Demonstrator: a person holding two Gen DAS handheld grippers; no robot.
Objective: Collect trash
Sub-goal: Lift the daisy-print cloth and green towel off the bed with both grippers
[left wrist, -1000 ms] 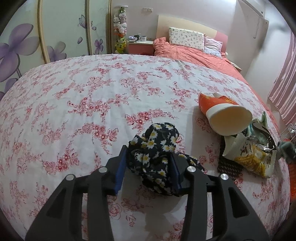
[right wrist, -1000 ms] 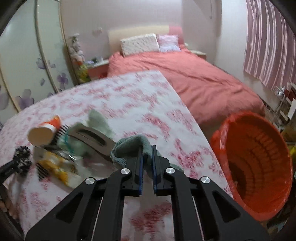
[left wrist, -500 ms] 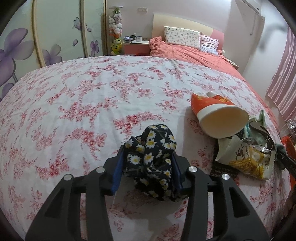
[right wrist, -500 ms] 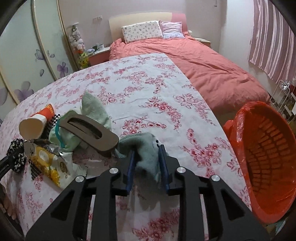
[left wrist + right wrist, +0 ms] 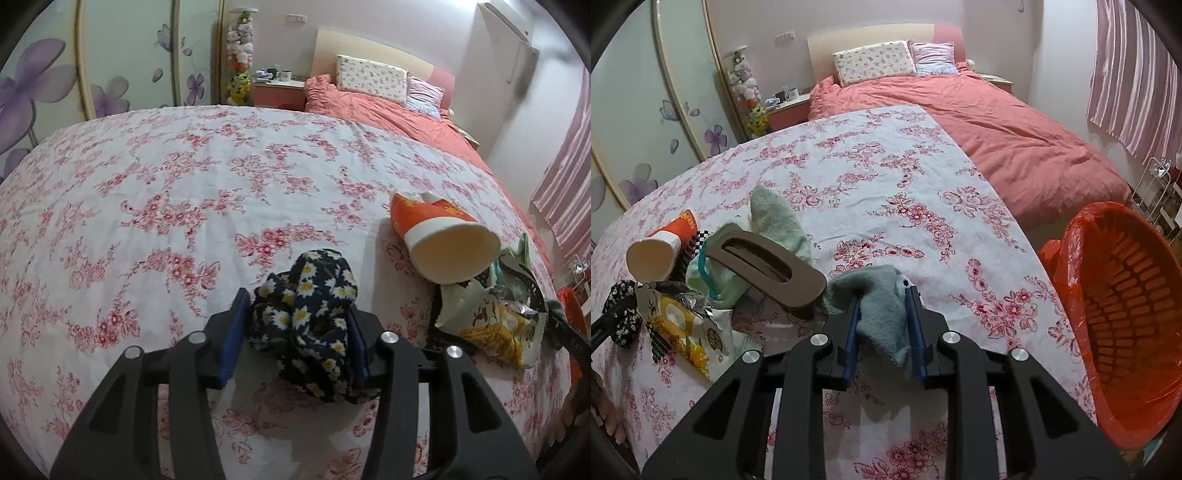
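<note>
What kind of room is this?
A home bedroom, most likely: a bed with pillows, a nightstand, and a wardrobe with flower-painted doors.

Covered in a white cloth with red flowers (image 5: 184,177). Beyond it, a bed with a coral duvet (image 5: 1015,140) and two pillows (image 5: 873,62) against a headboard. Left, wardrobe doors with purple flowers (image 5: 33,85); stacked soft toys (image 5: 240,55) beside a nightstand (image 5: 279,90). Right, striped pink curtains (image 5: 1134,74).

Left tool (image 5: 295,325) clamped narrowly; right tool (image 5: 884,325) parted, both low.
</note>
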